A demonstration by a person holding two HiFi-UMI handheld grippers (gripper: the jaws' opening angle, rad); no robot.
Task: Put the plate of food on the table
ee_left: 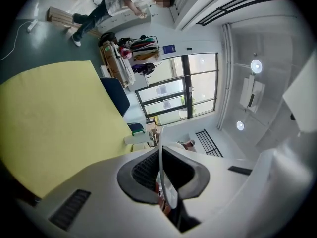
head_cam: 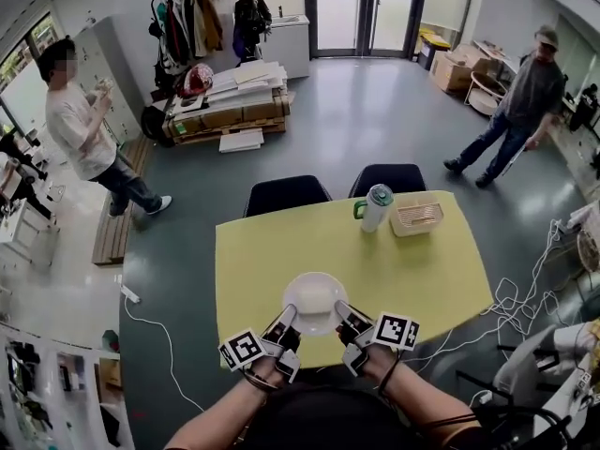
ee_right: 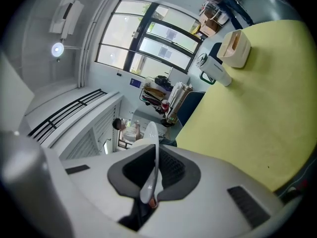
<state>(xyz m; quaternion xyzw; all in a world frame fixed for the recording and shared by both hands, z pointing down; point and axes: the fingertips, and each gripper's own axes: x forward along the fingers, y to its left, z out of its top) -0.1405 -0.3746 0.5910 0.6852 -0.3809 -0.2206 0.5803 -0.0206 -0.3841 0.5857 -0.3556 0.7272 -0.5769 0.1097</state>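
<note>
Biggest thing here is the yellow bench (head_cam: 272, 251), filling the middle of the head view. There are two people on the grey floor behind it. One stands at about 10 o'clock (head_cam: 86, 129) and the other is mid-stride at about 2 o'clock (head_cam: 520, 106). Two dark chairs (head_cam: 286, 195) (head_cam: 387, 178) are pushed in along the bench's 12 o'clock edge.

The white plate (head_cam: 314, 300) is down at the bench's 6 o'clock edge, right in front of the person holding the tools, and its near rim sits just about over that edge. From above it looks plain white and I can't make out what's on it. I also can't tell if it's resting on the bench or held slightly off it.

Both tools are clamped on the plate. The left tool (head_cam: 284, 319) has the rim at roughly 8 o'clock, and the right tool (head_cam: 347, 315) has it at roughly 4 o'clock. The left gripper view shows the plate edge-on (ee_left: 169, 192), pinched between the dark pads (ee_left: 143, 170) of the left tool (ee_left: 161, 175). The right gripper view is much the same, with the thin white rim (ee_right: 150, 138) squeezed between the jaws of the right tool (ee_right: 151, 175).

At about 1 o'clock on the bench there's a small white slatted basket (head_cam: 416, 217). Just beside it, on its 9 o'clock side, stands a white tumbler with a green lid and handle (head_cam: 376, 207). Both are well apart from the plate.
</note>
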